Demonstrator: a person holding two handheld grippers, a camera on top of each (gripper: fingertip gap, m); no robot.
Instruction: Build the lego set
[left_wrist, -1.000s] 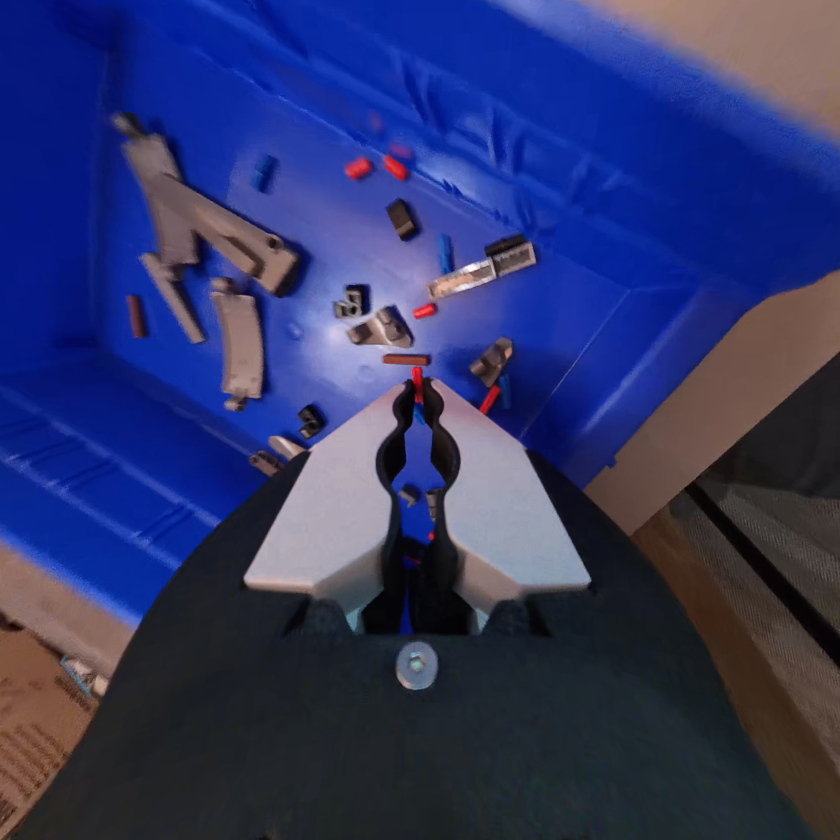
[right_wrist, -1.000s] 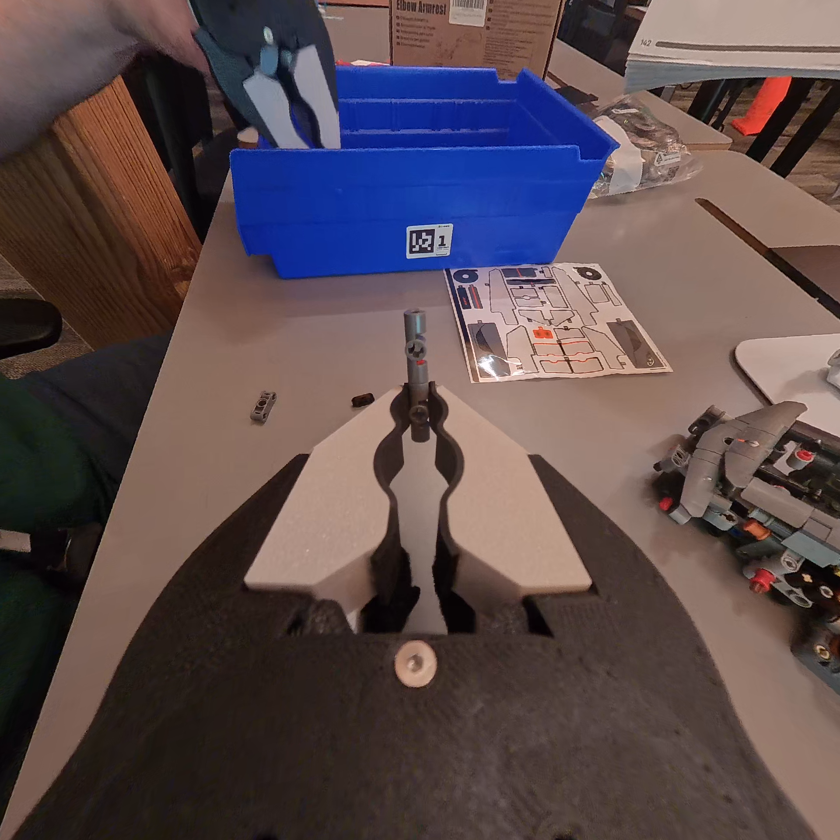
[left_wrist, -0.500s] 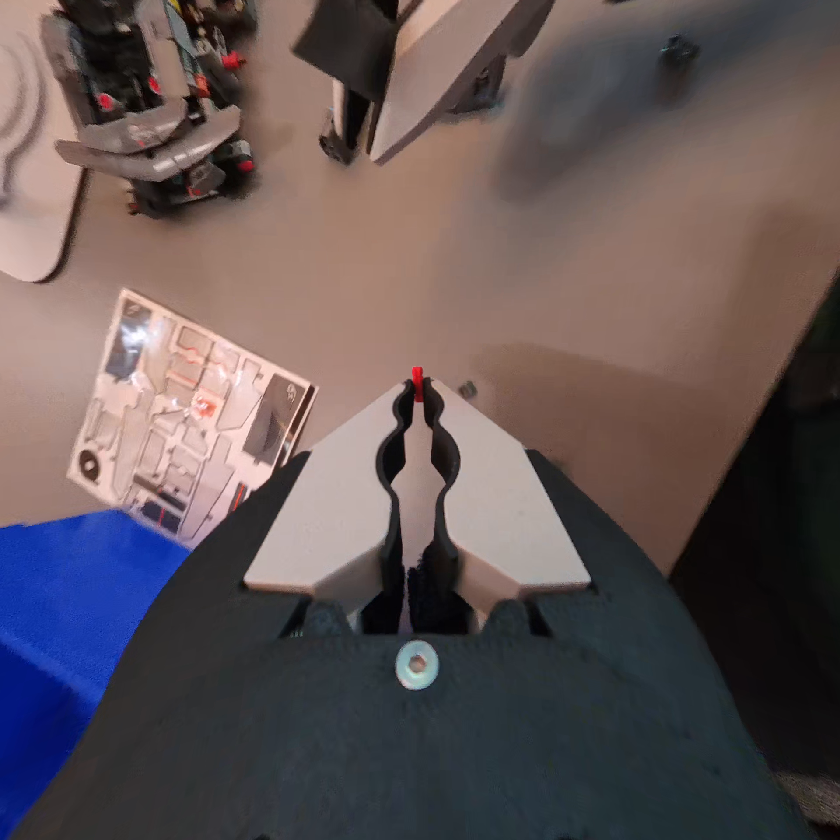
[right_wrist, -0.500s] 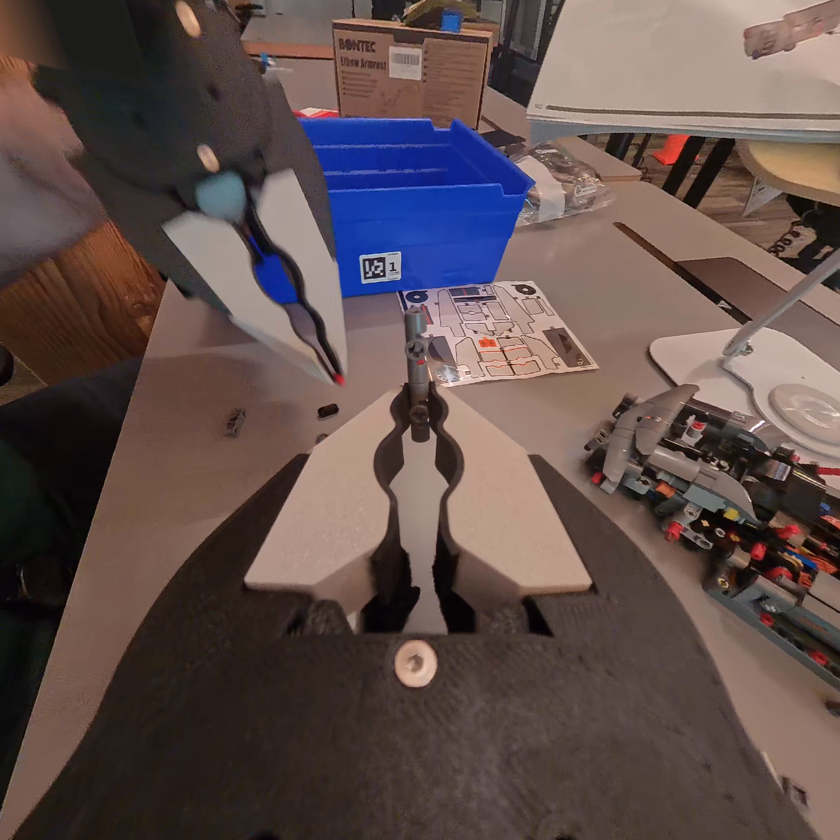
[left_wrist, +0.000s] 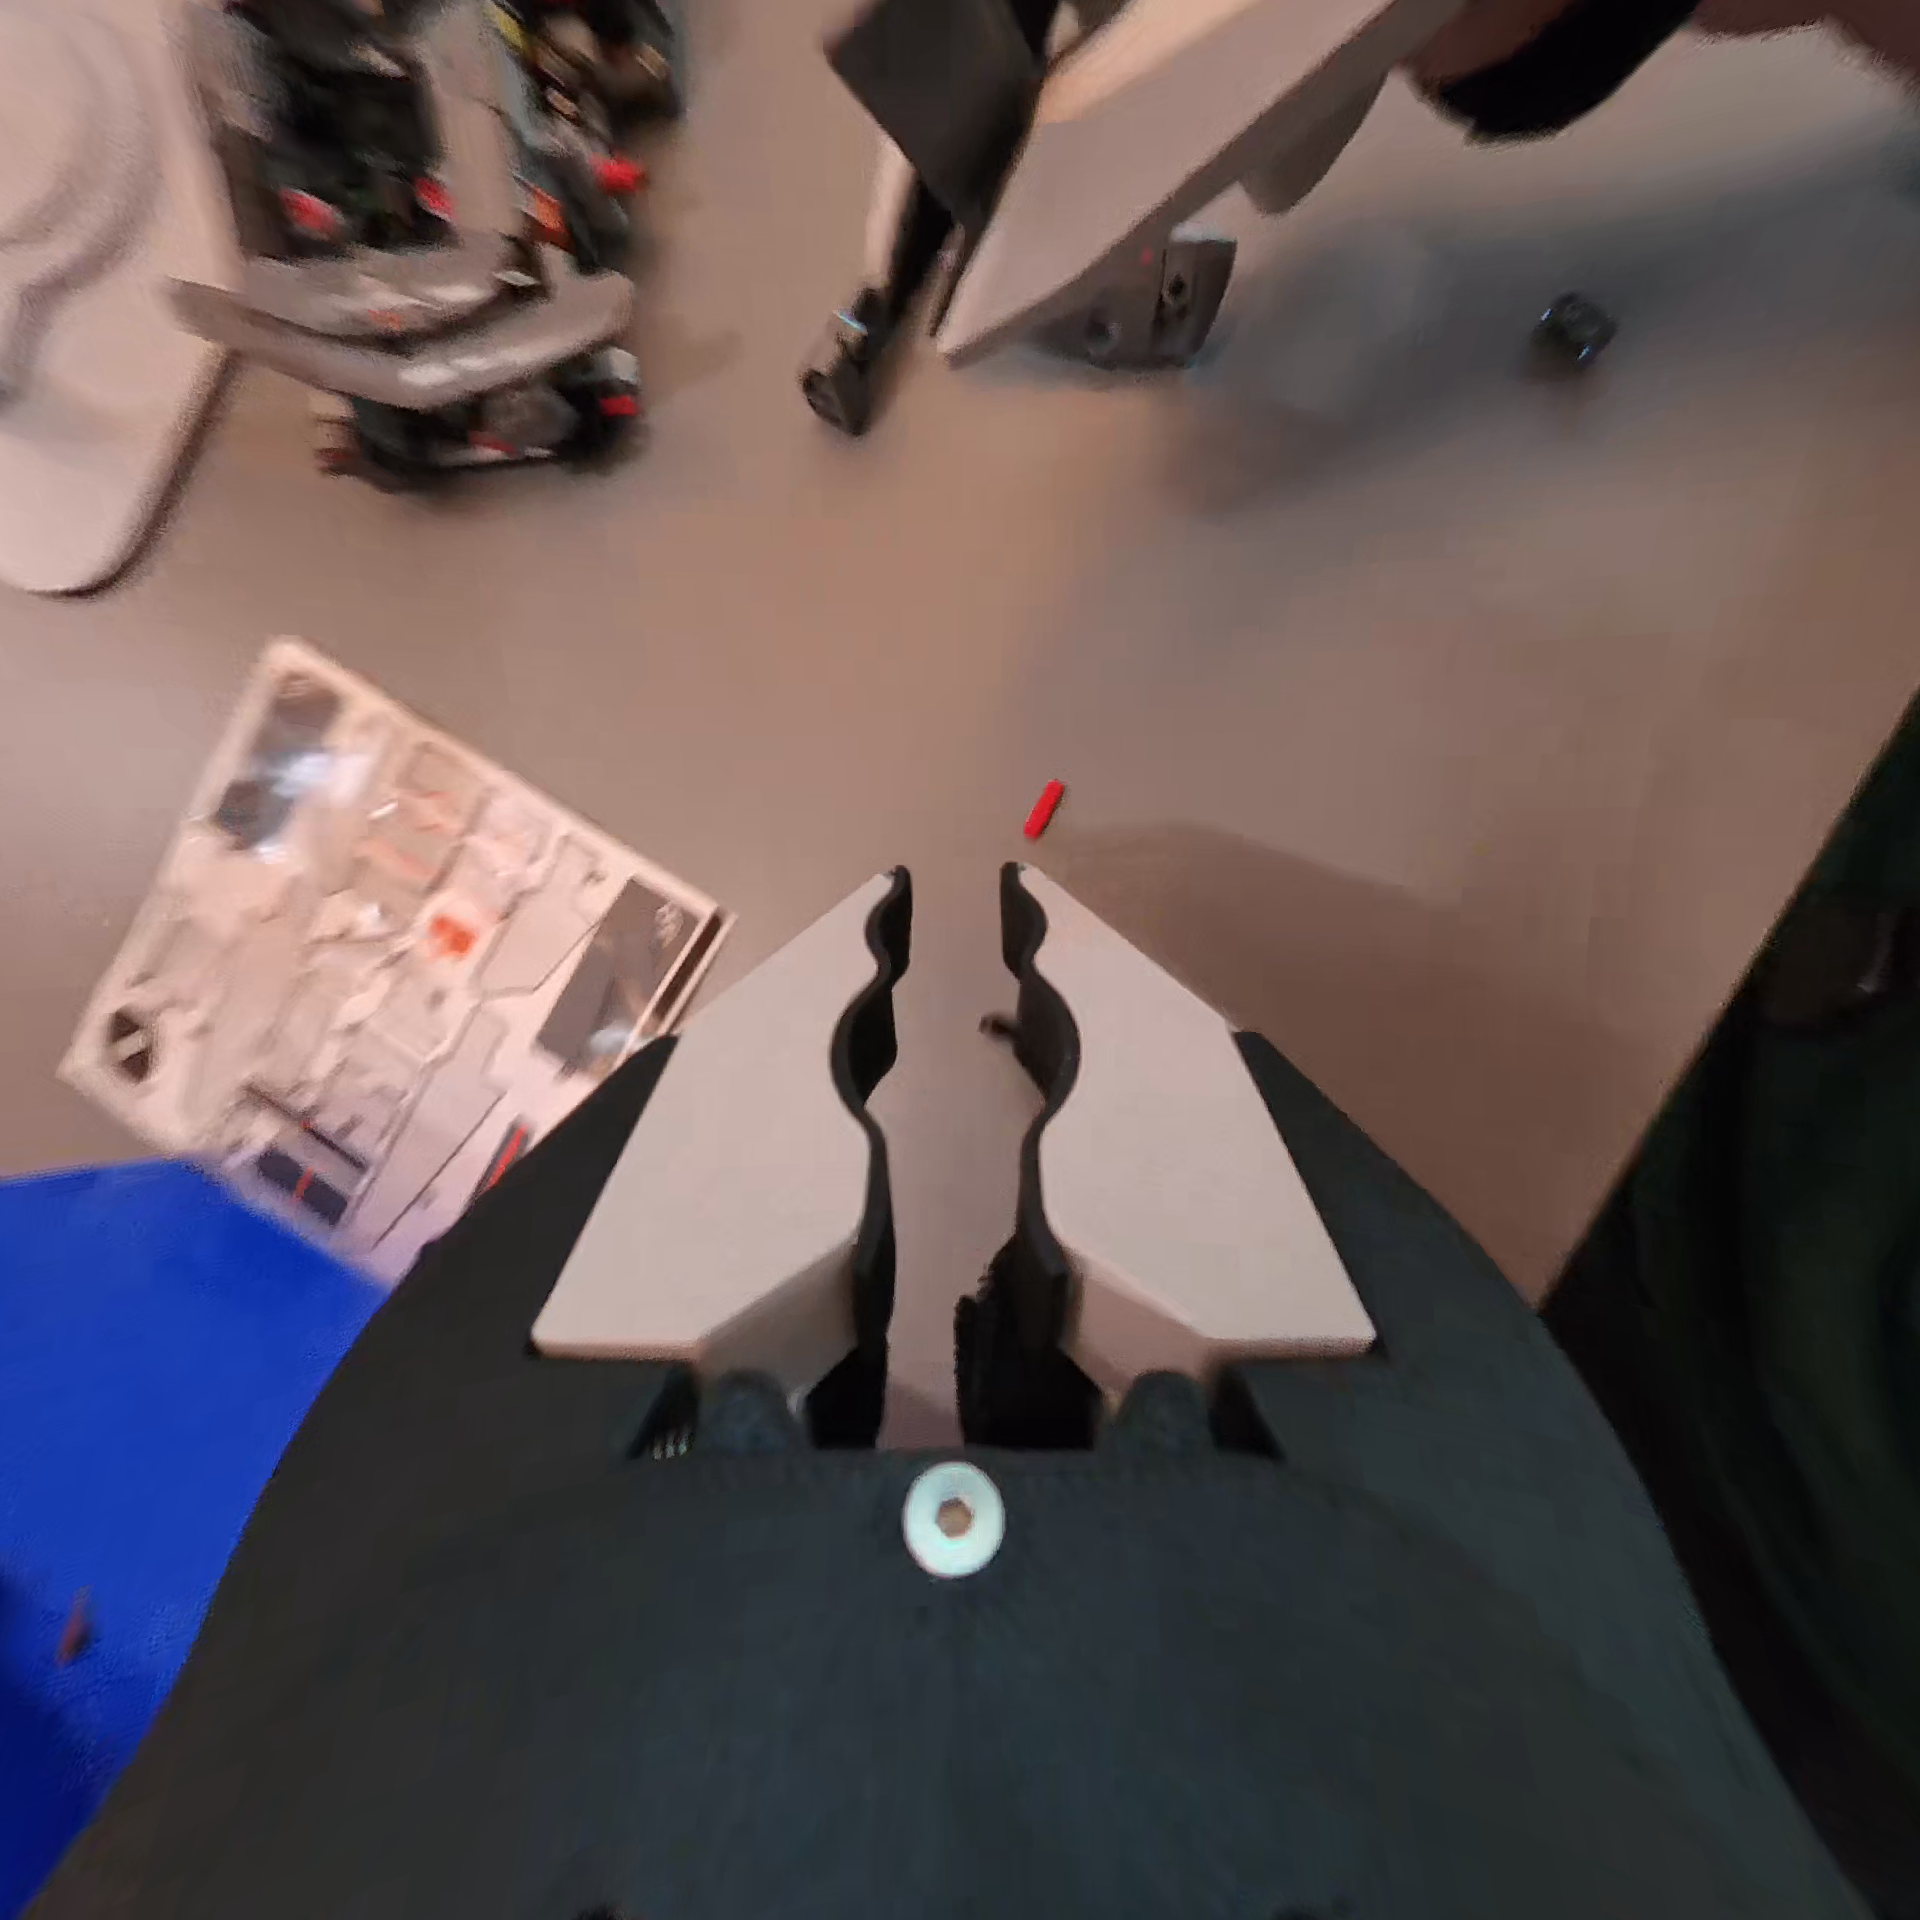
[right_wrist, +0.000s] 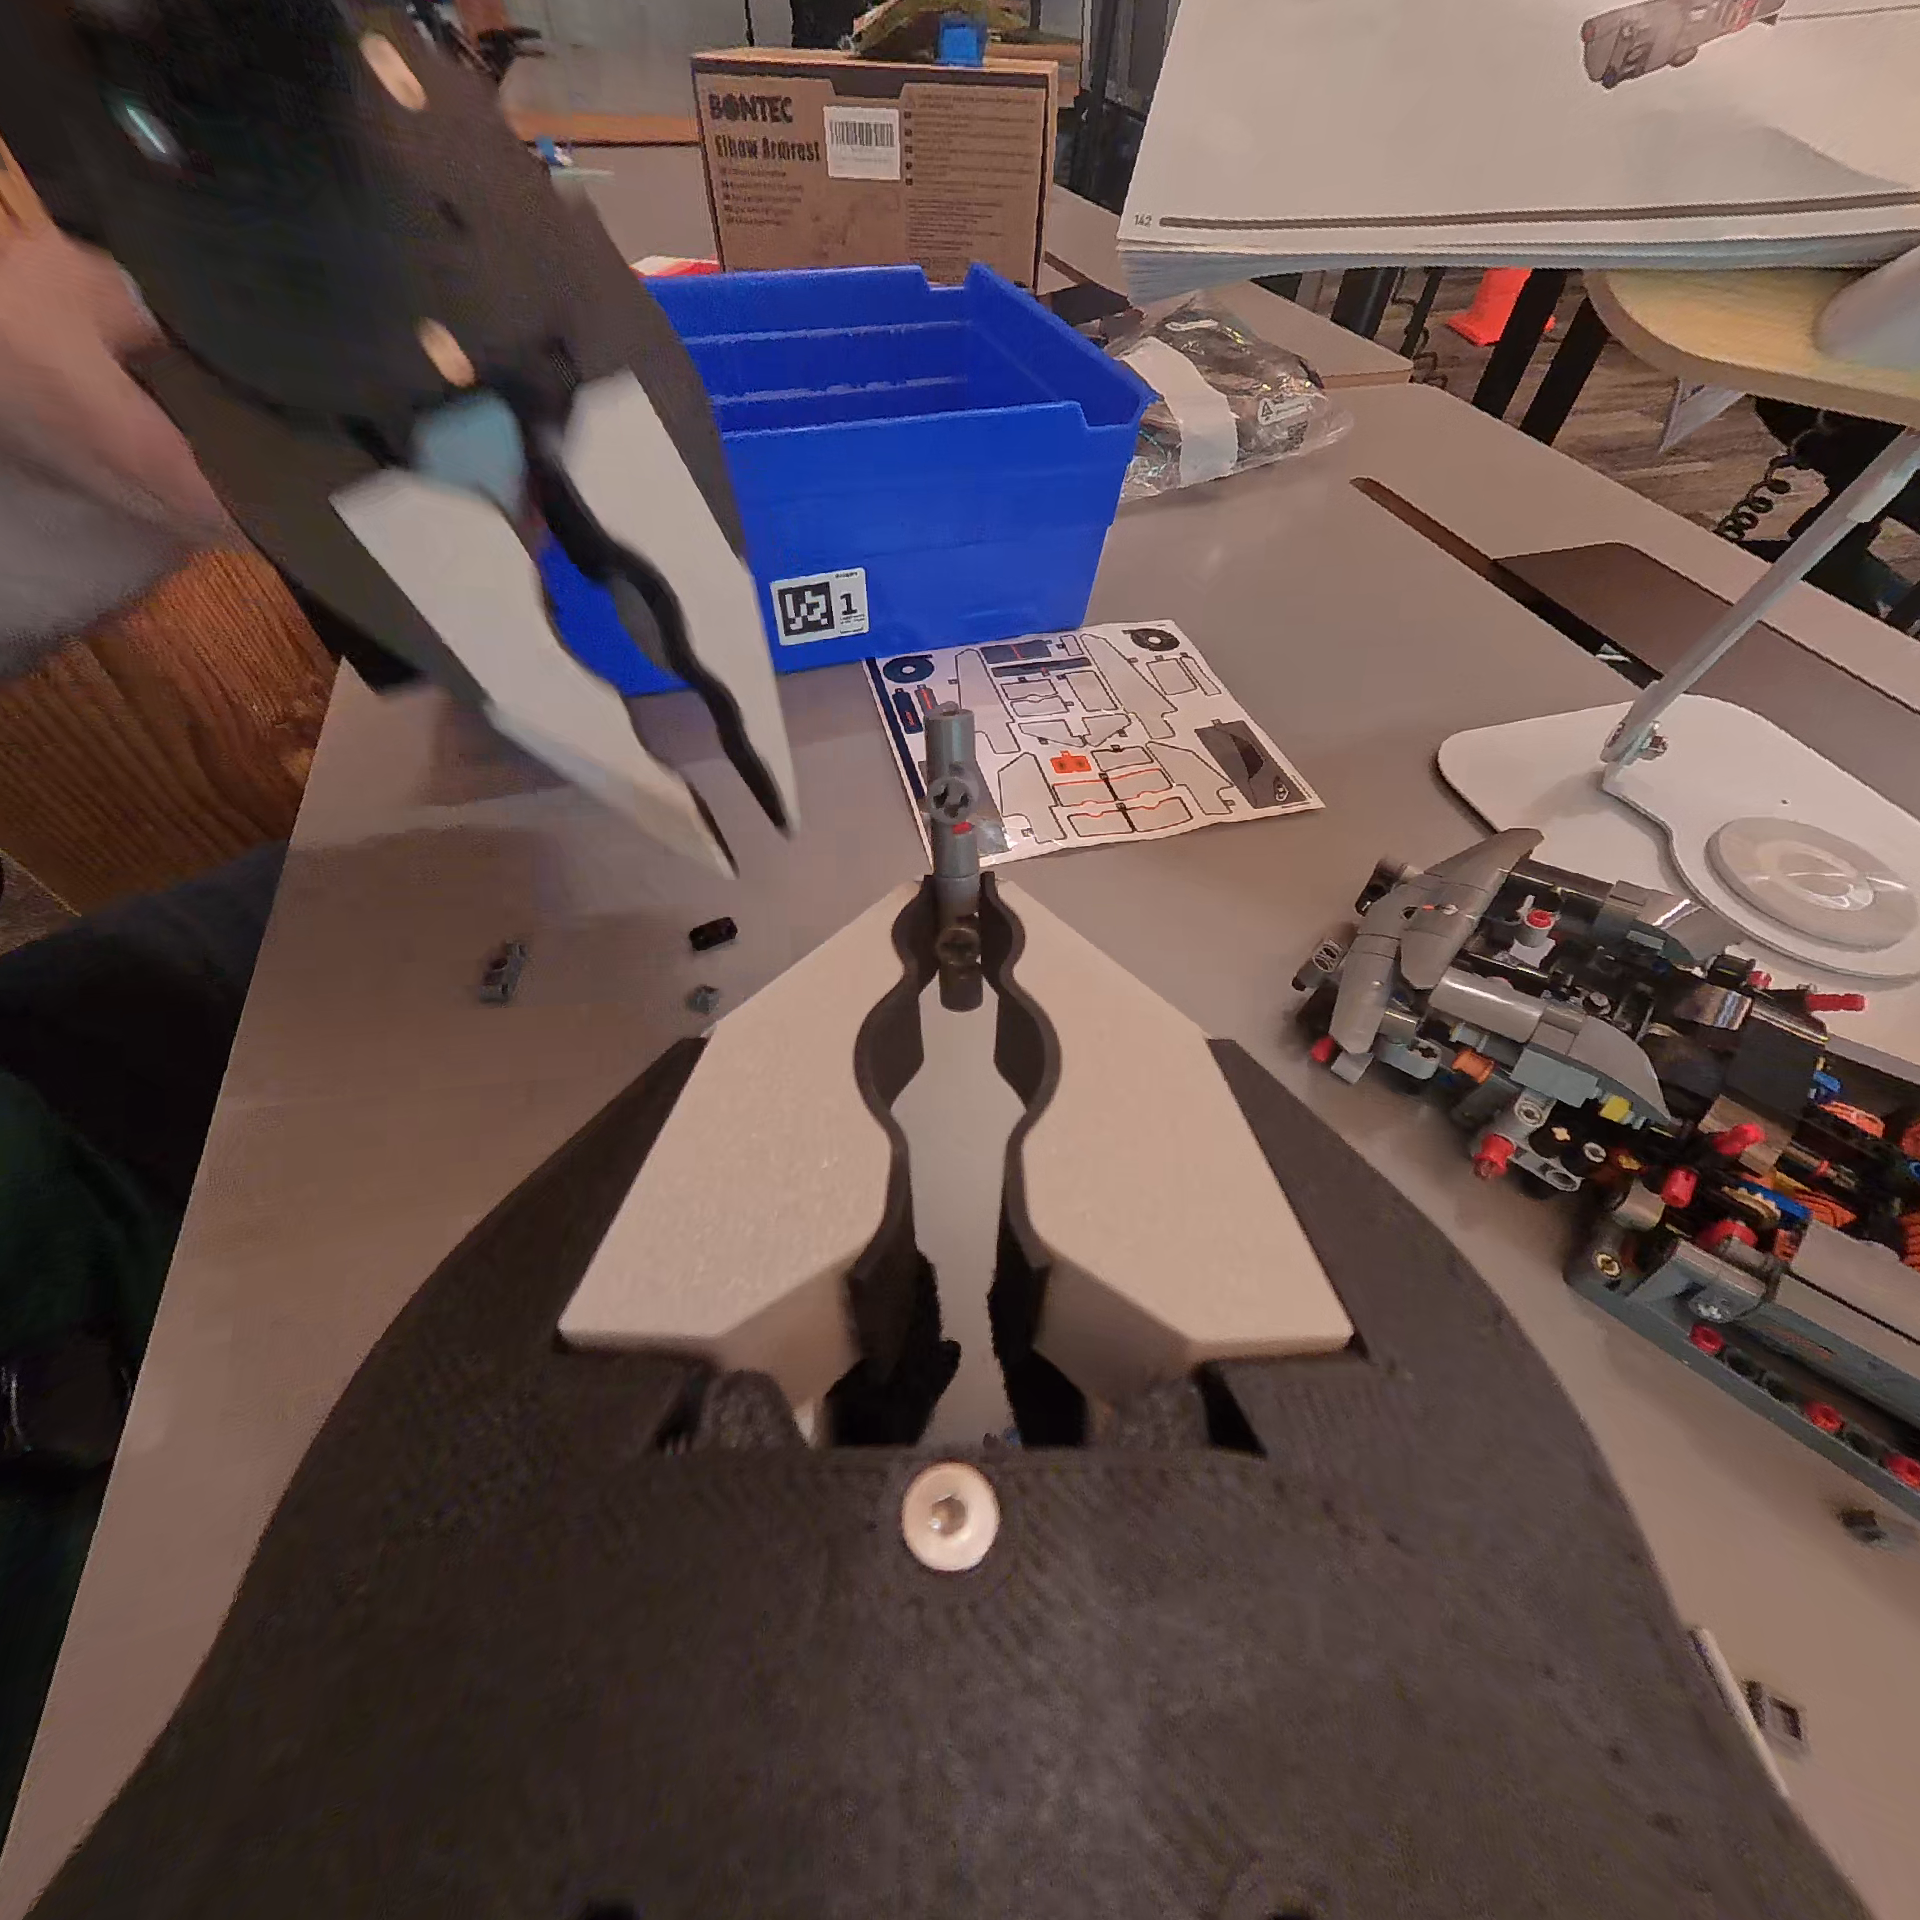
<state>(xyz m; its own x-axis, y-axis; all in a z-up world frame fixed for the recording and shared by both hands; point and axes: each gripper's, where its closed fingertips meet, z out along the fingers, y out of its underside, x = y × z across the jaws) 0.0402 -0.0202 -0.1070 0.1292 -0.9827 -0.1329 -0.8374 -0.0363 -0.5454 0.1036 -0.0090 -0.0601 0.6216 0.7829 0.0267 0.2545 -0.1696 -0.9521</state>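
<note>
My left gripper (left_wrist: 954, 875) is open and empty above the grey table. A small red pin (left_wrist: 1042, 808) is free of the jaws, just beyond the right fingertip; I cannot tell whether it rests on the table. My right gripper (right_wrist: 956, 899) is shut on a thin grey lego rod assembly (right_wrist: 952, 790) that stands upright out of its tips. The left gripper also shows in the right wrist view (right_wrist: 753, 836), open, to the left of the rod. The right gripper shows at the top of the left wrist view (left_wrist: 1049, 218). The part-built lego model (right_wrist: 1610, 1039) lies at the right.
A blue bin (right_wrist: 914, 488) stands at the back of the table, a sticker sheet (right_wrist: 1101, 738) in front of it. Small dark pieces (right_wrist: 712, 932) lie left of the rod. A white lamp base (right_wrist: 1538, 758), a cardboard box (right_wrist: 873, 166) and a booklet (right_wrist: 1507, 135) are behind.
My left gripper came out of the blue bin with the red pin, moved over the table and opened; the pin is now free. The right gripper still holds the grey rod.
</note>
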